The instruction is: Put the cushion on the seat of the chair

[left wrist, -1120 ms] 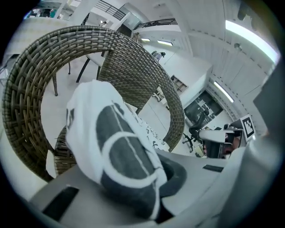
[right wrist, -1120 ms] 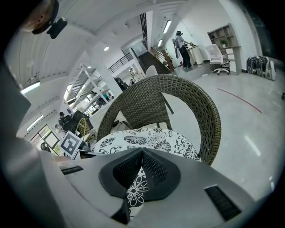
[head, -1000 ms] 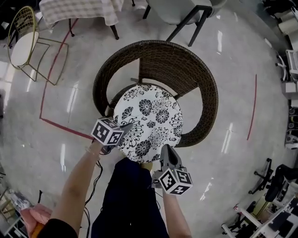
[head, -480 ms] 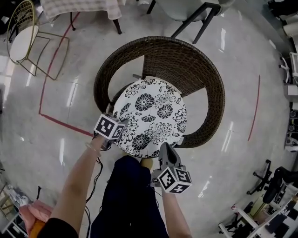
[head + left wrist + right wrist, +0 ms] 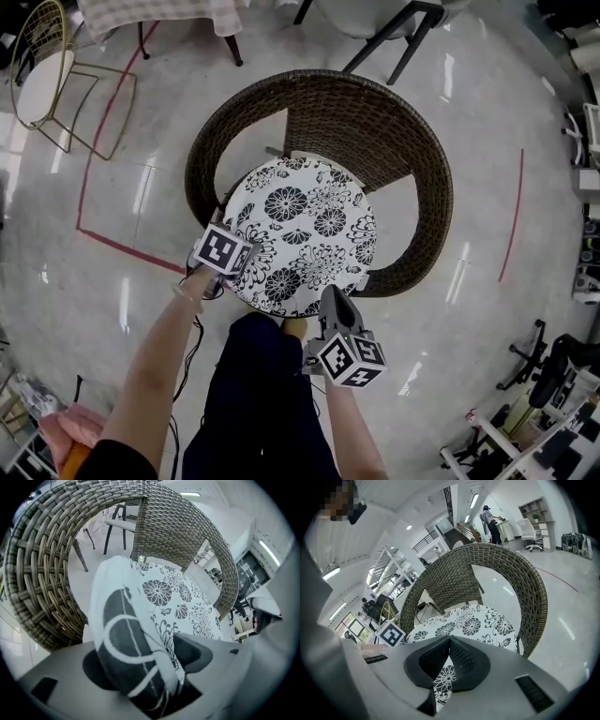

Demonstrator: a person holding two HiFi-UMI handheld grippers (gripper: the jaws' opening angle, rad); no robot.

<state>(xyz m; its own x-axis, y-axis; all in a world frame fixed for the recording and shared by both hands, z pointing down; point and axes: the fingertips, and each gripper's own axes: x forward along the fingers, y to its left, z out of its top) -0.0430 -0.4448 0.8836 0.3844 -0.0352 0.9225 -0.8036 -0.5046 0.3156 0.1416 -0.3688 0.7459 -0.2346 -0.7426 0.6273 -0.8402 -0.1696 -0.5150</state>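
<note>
- Showing, from head view, cushion on chair seat; leaving jaw gaps of left gripper and right gripper at near rim hard to read.
- Revealing, from left gripper view, jaws just opened, apart around blurred cushion rim.
- Revealing, from right gripper view, jaws clamped on rim.

Large open-plan office or lab hall: glossy pale floor, red tape lines, ceiling strip lights, shelving, swivel chair far right.

Dark trousers, grey hand-held grippers, black-white marker cubes
</note>
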